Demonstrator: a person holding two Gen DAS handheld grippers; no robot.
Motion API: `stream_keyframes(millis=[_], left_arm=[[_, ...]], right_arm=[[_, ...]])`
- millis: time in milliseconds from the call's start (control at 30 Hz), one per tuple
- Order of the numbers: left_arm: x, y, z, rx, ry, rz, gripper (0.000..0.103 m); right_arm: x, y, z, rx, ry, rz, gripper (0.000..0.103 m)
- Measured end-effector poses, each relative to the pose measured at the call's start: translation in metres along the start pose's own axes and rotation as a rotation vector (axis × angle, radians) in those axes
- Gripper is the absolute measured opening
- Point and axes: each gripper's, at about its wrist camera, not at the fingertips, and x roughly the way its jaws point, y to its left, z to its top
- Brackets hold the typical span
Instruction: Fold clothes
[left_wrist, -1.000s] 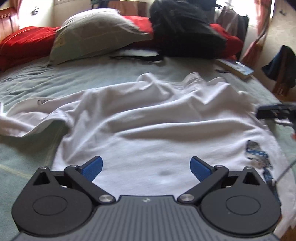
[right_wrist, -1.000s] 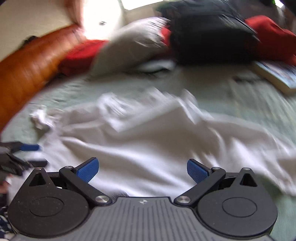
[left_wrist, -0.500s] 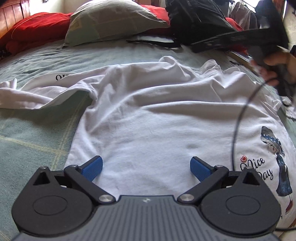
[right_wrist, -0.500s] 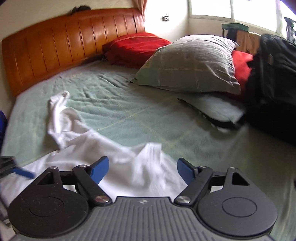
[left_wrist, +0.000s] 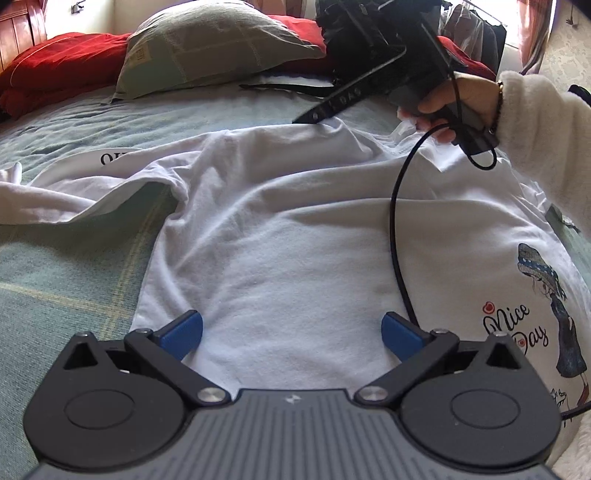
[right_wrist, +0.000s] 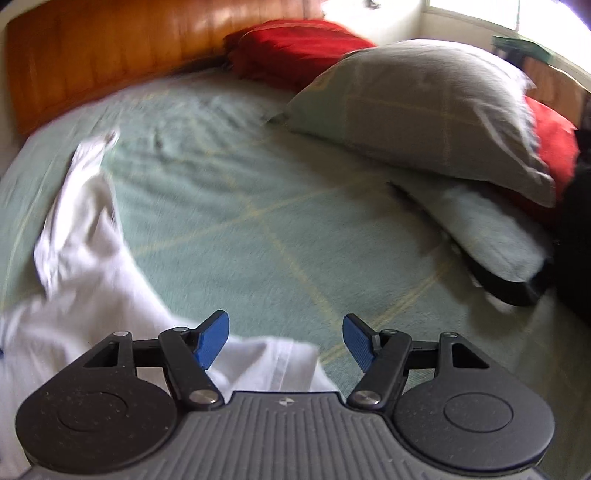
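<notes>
A white long-sleeved shirt (left_wrist: 295, 236) lies spread and rumpled on the green bedcover (left_wrist: 62, 266), with a "Nice Day" print at its right side. My left gripper (left_wrist: 291, 330) hovers open over the shirt's near hem, nothing between its blue pads. In the left wrist view, the right gripper (left_wrist: 317, 116), held by a hand in a white fleece sleeve, points down at the shirt's far edge near the collar. In the right wrist view, my right gripper (right_wrist: 283, 339) has its jaws closing over a hemmed white edge (right_wrist: 280, 354) of the shirt (right_wrist: 74, 258); the pads do not press on it.
A grey-green pillow (left_wrist: 207, 44), red bedding (left_wrist: 55, 74) and a black backpack (left_wrist: 354, 22) lie at the head of the bed. A wooden headboard (right_wrist: 110, 55) runs behind. The right gripper's black cable (left_wrist: 395, 221) hangs across the shirt.
The right gripper swept across the bed from beside the left one to the shirt's far edge, rolling as it went, and its jaws narrowed. The left gripper barely moved.
</notes>
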Motion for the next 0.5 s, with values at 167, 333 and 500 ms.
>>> stream_keyframes(millis=[167, 333, 500], left_arm=[[-0.001, 0.0, -0.001, 0.01, -0.006, -0.004, 0.102], [-0.001, 0.0, -0.003, 0.017, -0.013, -0.004, 0.102], [-0.001, 0.0, -0.003, 0.017, -0.018, -0.003, 0.102]], right_arm=[[-0.001, 0.01, -0.015, -0.119, 0.017, -0.002, 0.073], [-0.005, 0.015, -0.015, -0.182, 0.04, 0.021, 0.065], [-0.007, 0.025, -0.011, -0.225, 0.058, 0.058, 0.027]])
